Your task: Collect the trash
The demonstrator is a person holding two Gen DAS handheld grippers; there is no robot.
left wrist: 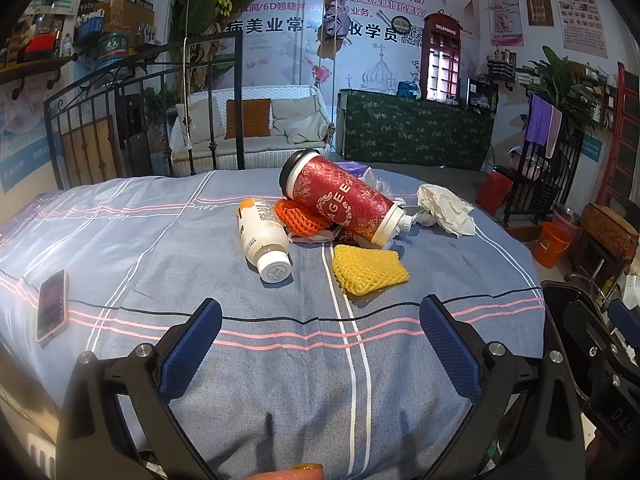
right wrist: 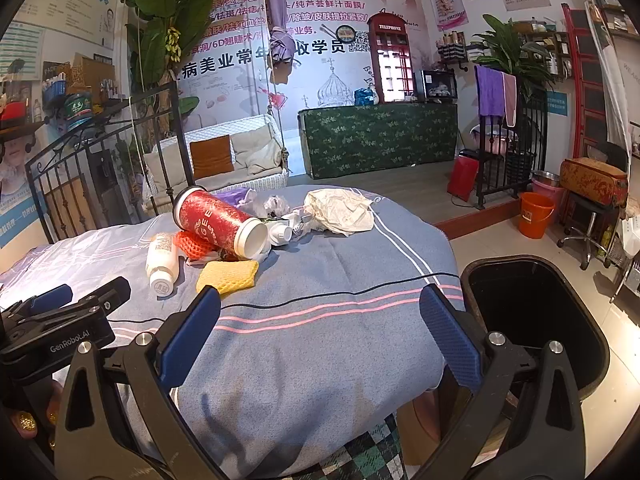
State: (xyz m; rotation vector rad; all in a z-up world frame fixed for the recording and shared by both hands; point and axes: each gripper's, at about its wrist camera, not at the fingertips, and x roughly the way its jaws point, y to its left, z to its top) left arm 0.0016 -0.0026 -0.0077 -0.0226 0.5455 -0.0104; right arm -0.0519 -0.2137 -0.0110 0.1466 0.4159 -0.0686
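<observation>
A pile of trash lies on the blue striped bedsheet (left wrist: 240, 360): a red paper cup (left wrist: 340, 200) on its side, a white drink bottle (left wrist: 264, 240), an orange foam net (left wrist: 300, 216), a yellow foam net (left wrist: 368, 268) and crumpled white paper (left wrist: 448, 206). The right wrist view shows the same cup (right wrist: 220, 216), bottle (right wrist: 162, 260), yellow net (right wrist: 228, 276) and paper (right wrist: 340, 210). My left gripper (left wrist: 320, 312) is open and empty, short of the pile. My right gripper (right wrist: 320, 300) is open and empty over the bed's right edge, beside a black bin (right wrist: 532, 312).
A phone (left wrist: 52, 304) lies on the sheet at the left, with a black cable (left wrist: 256, 318) running across the bed. A metal bed frame (left wrist: 140, 120) stands behind. An orange bucket (right wrist: 536, 216) and a stool (right wrist: 592, 200) stand on the floor at the right.
</observation>
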